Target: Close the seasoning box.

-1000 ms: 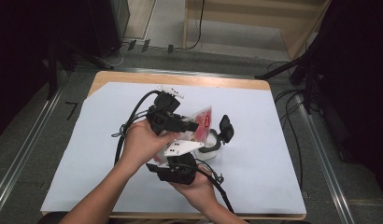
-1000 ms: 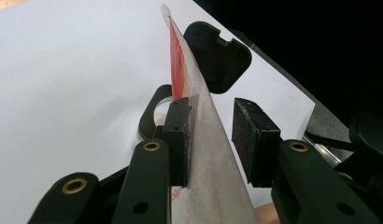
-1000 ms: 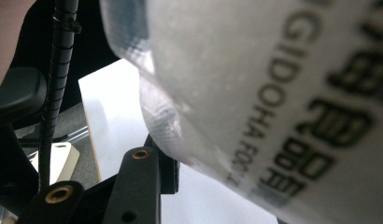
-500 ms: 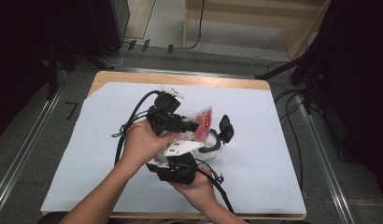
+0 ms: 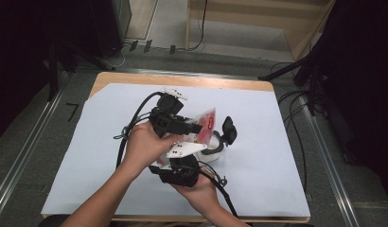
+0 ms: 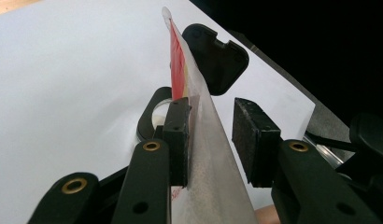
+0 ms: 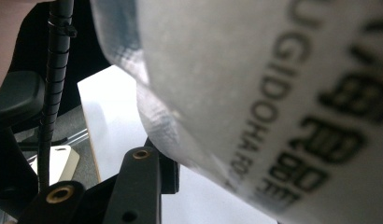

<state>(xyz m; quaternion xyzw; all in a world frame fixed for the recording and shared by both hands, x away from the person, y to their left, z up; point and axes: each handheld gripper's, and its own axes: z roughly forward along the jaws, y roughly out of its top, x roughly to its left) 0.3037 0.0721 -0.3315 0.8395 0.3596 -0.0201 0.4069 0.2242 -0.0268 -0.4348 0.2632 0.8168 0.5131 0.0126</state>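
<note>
A red-and-white plastic pouch (image 5: 205, 124) hangs tilted over the middle of the table between both hands. In the left gripper view the pouch (image 6: 199, 121) stands edge-on between my left gripper's (image 6: 210, 140) pads, which close on its two faces. In the high view that left gripper (image 5: 188, 127) reaches across the pouch from the left. My right gripper (image 5: 181, 163) points up at the pouch's lower end. In the right gripper view the pouch (image 7: 255, 93) lies over one finger (image 7: 143, 186) and hides the other. A round white bowl (image 5: 216, 151) with a black flip lid (image 5: 229, 128) sits under the pouch.
A white sheet (image 5: 277, 156) covers the wooden table, with bare room left and right of the hands. Black cables (image 5: 135, 118) loop from the grippers across the sheet. Metal rails (image 5: 324, 156) run along the floor on both sides.
</note>
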